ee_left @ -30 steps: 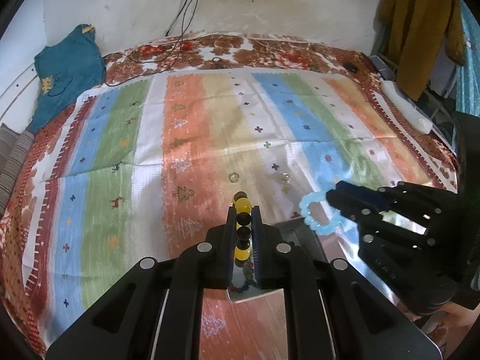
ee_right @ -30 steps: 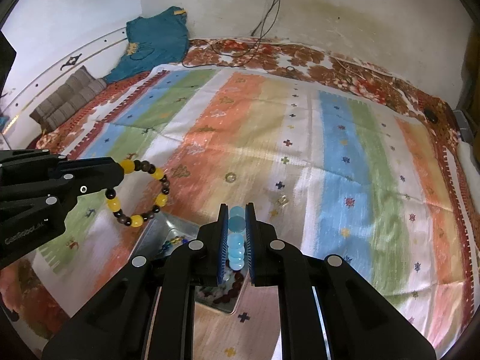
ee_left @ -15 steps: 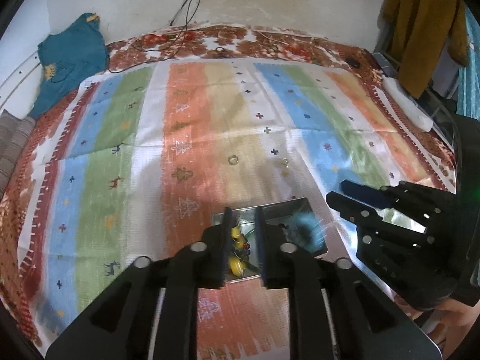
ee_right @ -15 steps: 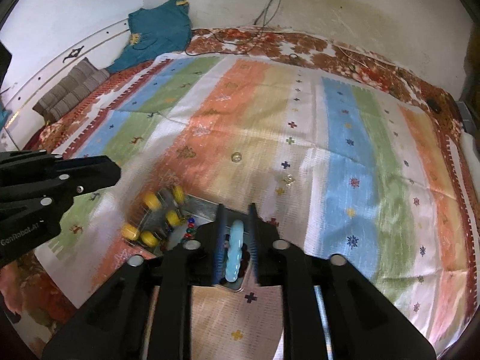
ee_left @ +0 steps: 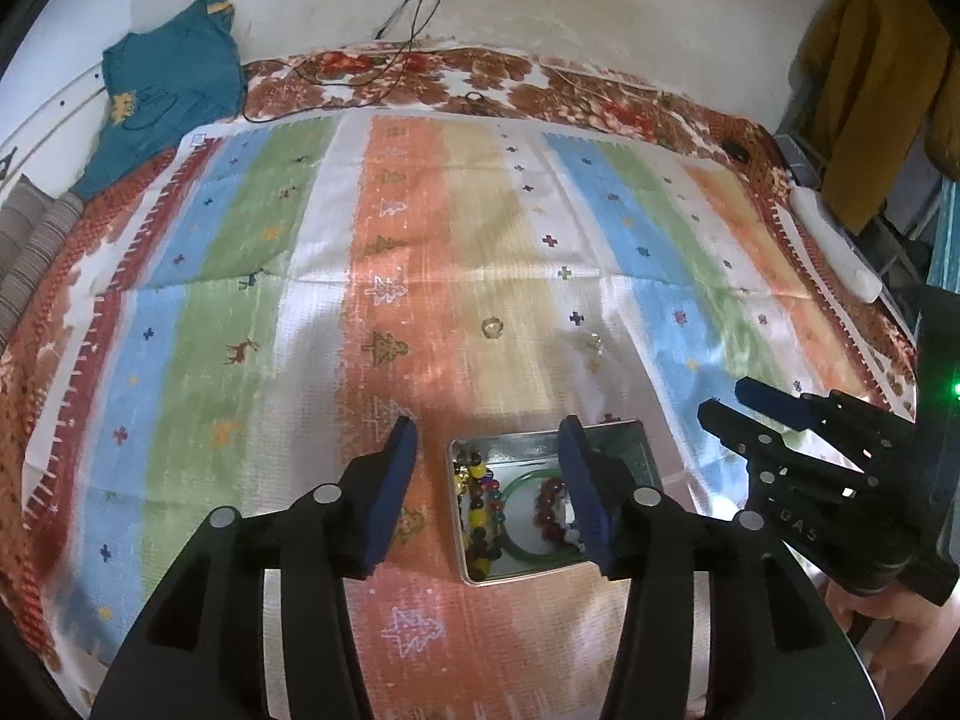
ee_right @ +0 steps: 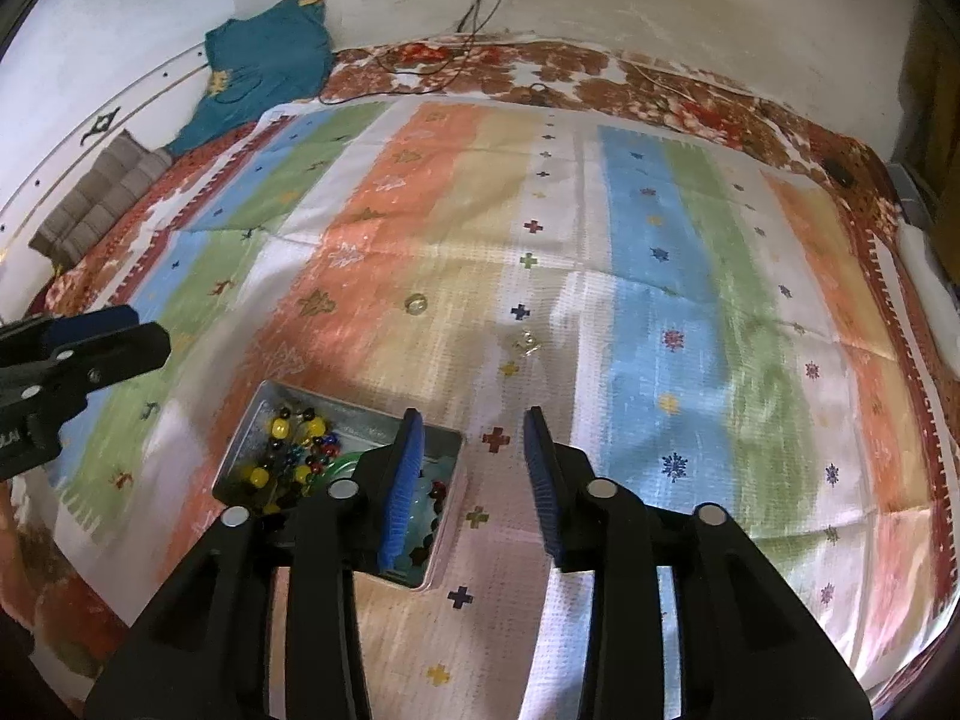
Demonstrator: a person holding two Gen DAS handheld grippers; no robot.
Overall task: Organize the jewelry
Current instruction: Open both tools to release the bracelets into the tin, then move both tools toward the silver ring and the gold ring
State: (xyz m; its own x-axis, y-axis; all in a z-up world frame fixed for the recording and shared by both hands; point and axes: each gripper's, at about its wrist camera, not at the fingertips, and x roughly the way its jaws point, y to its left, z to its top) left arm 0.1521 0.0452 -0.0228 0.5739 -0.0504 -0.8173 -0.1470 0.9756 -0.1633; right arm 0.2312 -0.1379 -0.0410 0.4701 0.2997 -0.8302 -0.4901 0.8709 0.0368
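As the left wrist camera looks down over the bed (ee_left: 420, 192) with its striped cloth (ee_left: 252, 312), the left tongs (ee_left: 489, 438) stand apart with their jaws opening and nothing gripped between them. Under them sits a small metal tin (ee_left: 624, 438) on the cloth, holding a yellow and dark bead bracelet (ee_left: 474, 492), a green bangle (ee_left: 522, 546) and a red bead bracelet (ee_left: 549, 495). Two small rings (ee_left: 491, 327) (ee_left: 593, 342) lie on the cloth farther up, well apart from the tin. The right tongs (ee_left: 729, 399) reach in from the right edge, beside the tin, with a hand (ee_left: 900, 624) behind them.

In the right wrist view, the right tongs (ee_right: 474, 429) are also opening, with bare cloth between the jaws. The tin (ee_right: 252, 420) lies to their lower left, its near end hidden behind the left finger; the yellow beads (ee_right: 279, 429) and a pale blue bracelet (ee_right: 420, 507) lie inside. The left tongs (ee_right: 144, 330) show at the left edge. A teal garment (ee_right: 264, 72) lies by the wall.
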